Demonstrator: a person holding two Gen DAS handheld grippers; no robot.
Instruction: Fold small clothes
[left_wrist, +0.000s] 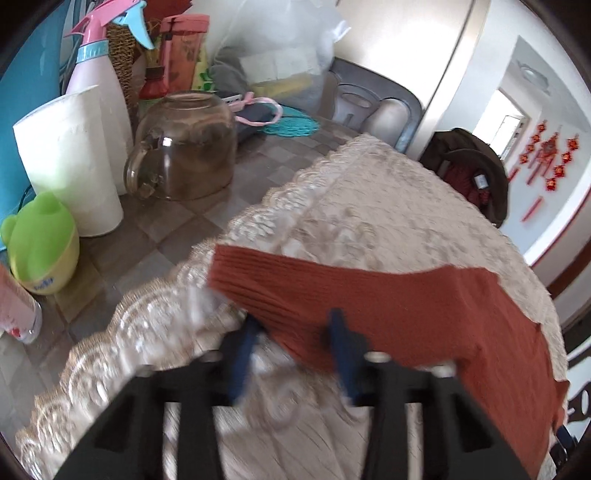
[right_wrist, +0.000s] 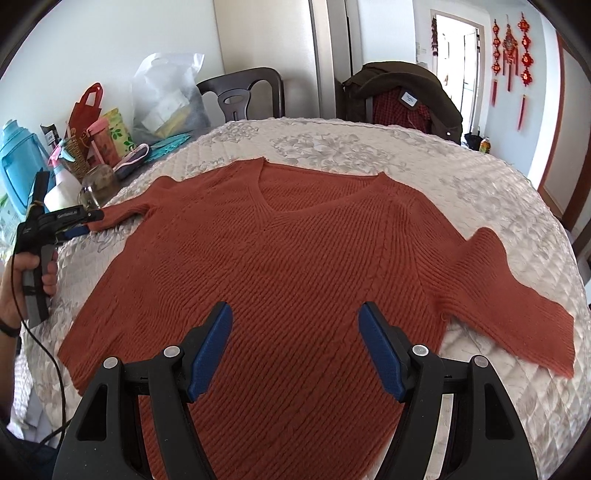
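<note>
A rust-orange knit V-neck sweater (right_wrist: 295, 243) lies flat, front up, on the cream quilted table cover (right_wrist: 332, 140). Its left sleeve (left_wrist: 332, 291) stretches out sideways. My left gripper (left_wrist: 295, 325) is open, its blue fingers straddling the lower edge of that sleeve near the cuff; it also shows in the right wrist view (right_wrist: 83, 223) at the sleeve end. My right gripper (right_wrist: 295, 314) is open and empty, hovering over the sweater's lower body. The right sleeve (right_wrist: 517, 291) lies spread toward the table's right edge.
Left of the cloth stand a glass jug (left_wrist: 184, 147), a white roll (left_wrist: 70, 162), a pink spray bottle (left_wrist: 99, 74), a green frog-lid container (left_wrist: 40, 240) and bags. Chairs (right_wrist: 243, 92) stand behind the table, one draped with a dark jacket (right_wrist: 406, 92).
</note>
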